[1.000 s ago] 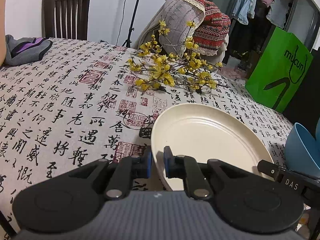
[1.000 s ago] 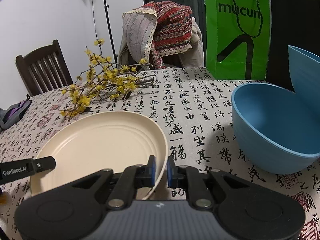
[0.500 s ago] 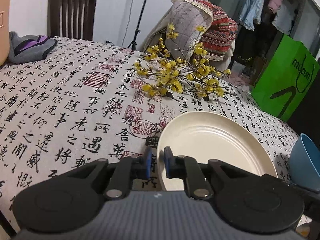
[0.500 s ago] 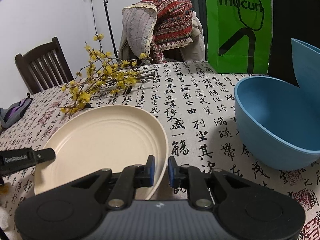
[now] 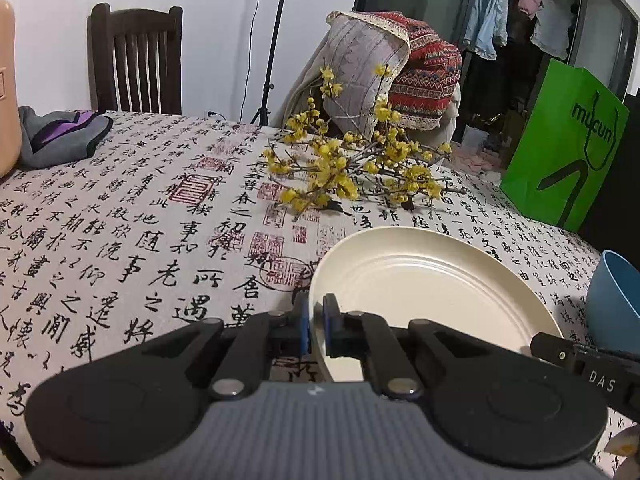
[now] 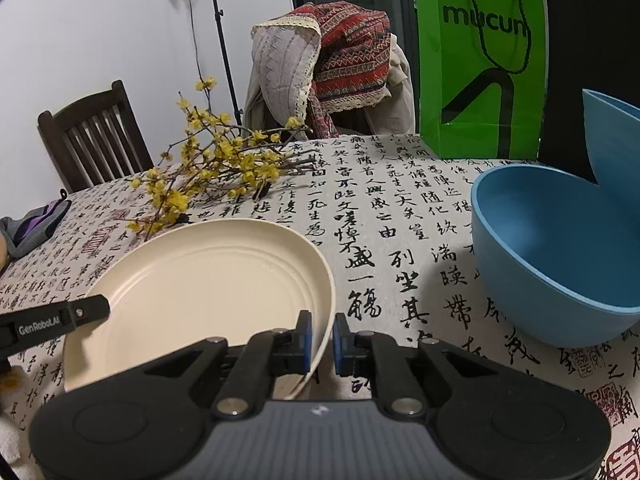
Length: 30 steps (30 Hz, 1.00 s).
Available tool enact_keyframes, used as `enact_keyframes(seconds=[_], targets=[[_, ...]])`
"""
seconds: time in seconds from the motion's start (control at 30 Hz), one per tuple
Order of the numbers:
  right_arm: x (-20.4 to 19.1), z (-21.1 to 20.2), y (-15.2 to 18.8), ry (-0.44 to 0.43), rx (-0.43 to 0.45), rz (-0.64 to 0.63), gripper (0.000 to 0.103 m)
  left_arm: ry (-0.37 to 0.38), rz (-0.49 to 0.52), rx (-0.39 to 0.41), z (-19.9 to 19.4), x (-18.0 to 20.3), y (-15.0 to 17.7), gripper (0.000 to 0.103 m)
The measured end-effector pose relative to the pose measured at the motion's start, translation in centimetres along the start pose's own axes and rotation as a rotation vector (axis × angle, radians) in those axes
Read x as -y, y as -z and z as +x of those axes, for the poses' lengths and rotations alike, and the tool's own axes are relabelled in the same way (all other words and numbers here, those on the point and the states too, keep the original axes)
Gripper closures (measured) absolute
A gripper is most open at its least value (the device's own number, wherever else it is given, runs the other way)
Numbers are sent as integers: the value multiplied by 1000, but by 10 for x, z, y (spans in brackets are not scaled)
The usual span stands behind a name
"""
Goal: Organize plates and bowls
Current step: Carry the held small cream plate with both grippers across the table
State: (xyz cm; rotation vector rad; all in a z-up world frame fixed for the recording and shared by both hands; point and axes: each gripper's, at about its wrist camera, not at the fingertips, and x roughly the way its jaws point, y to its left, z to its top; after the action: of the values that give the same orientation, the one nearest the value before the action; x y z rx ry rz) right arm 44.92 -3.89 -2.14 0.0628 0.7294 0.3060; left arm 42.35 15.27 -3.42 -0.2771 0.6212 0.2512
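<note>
A cream plate (image 5: pixel 432 292) is held a little above the calligraphy tablecloth (image 5: pixel 140 216) by both grippers. My left gripper (image 5: pixel 315 328) is shut on the plate's left rim. My right gripper (image 6: pixel 320 342) straddles the right rim of the plate (image 6: pixel 208 280); its jaws stand a little apart, with the rim against the left pad. A blue bowl (image 6: pixel 560 256) sits on the cloth to the right, with the edge of a second blue bowl (image 6: pixel 612 132) behind it. The bowl also shows at the right edge of the left wrist view (image 5: pixel 612 300).
A yellow flower branch (image 5: pixel 352 172) lies on the cloth behind the plate. A green paper bag (image 6: pixel 480 60) stands at the far right edge. A grey and purple cloth (image 5: pixel 60 136) lies far left. Chairs (image 5: pixel 136 60) stand behind the table, one draped with a patterned blanket (image 6: pixel 320 56).
The plate has shifted a little with both grippers. The right gripper's jaws have opened slightly around the rim. The left gripper's jaws have closed tighter on the rim.
</note>
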Motion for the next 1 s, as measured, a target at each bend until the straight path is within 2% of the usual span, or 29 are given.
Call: enact_keyframes(seconds=[0.57, 1.0], targets=[[-4, -8, -4, 5, 42, -22, 92, 17, -9, 37, -13, 0, -4, 95], [-15, -43, -11, -43, 90, -49, 92, 34, -50, 107, -57, -10, -19, 95]])
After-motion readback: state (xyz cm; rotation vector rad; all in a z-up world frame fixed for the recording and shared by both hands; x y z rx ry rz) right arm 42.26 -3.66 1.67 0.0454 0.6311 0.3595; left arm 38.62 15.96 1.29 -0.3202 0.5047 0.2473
